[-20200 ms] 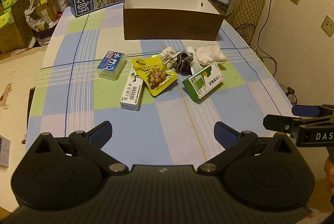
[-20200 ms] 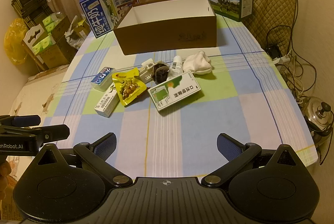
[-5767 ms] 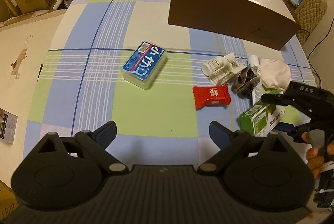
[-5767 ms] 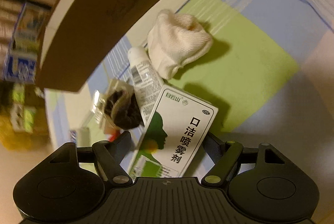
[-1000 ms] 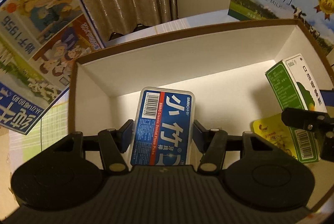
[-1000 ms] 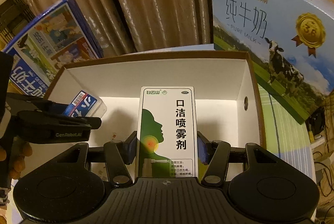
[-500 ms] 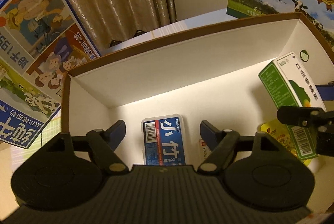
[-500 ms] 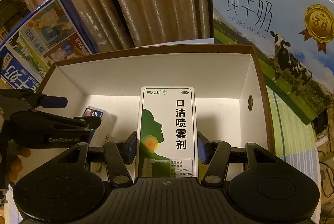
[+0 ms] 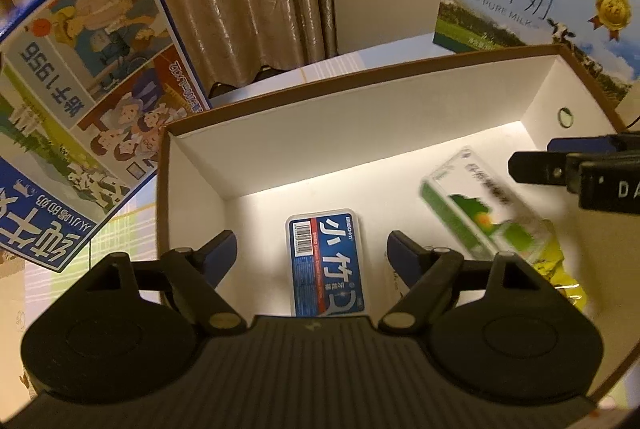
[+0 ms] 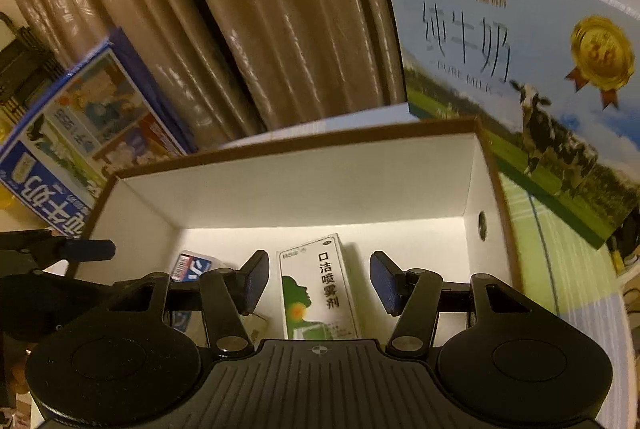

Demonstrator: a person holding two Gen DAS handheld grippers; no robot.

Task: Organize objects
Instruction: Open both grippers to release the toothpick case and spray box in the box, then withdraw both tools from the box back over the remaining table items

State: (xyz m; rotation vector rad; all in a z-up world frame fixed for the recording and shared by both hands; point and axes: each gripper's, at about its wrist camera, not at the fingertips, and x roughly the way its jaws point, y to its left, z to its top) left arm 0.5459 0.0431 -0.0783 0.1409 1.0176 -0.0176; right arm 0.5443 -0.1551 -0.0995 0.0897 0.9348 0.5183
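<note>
Both grippers are hanging over the brown cardboard box (image 9: pixel 360 81) with the white inside, pointing down into it; the left gripper (image 9: pixel 312 249) has its jaws spread wide, they've just been opening, and the blue floss case (image 9: pixel 325 261) lies flat on the box floor between them, well clear of both blue pads (image 9: pixel 222 253).

From the right wrist view the right gripper (image 10: pixel 316 281) is spread too; the white and green mouth spray box (image 10: pixel 316 289) sits in the gap between its pads (image 10: pixel 384 281) but there's daylight on both sides, so nothing is pinched. In the left view that same spray box is blurry, lying at a slant over on the right part of the box floor, partly on top of a yellow snack pouch (image 9: pixel 560 269); the right gripper's black fingers poke in from the right edge just above it.

Floss case and spray box are apart from each other, floss more to the left half of the box; a scrap of some other white packet peeks out by the left gripper's right pad, can't tell what it is.

Outside the box: a blue milk carton case (image 9: pixel 80 101) leaning at the left, a pale blue pure milk case (image 10: pixel 520 69) at the right, brown curtains (image 10: pixel 260 29) behind, checked tablecloth (image 10: pixel 560 261) underneath.
</note>
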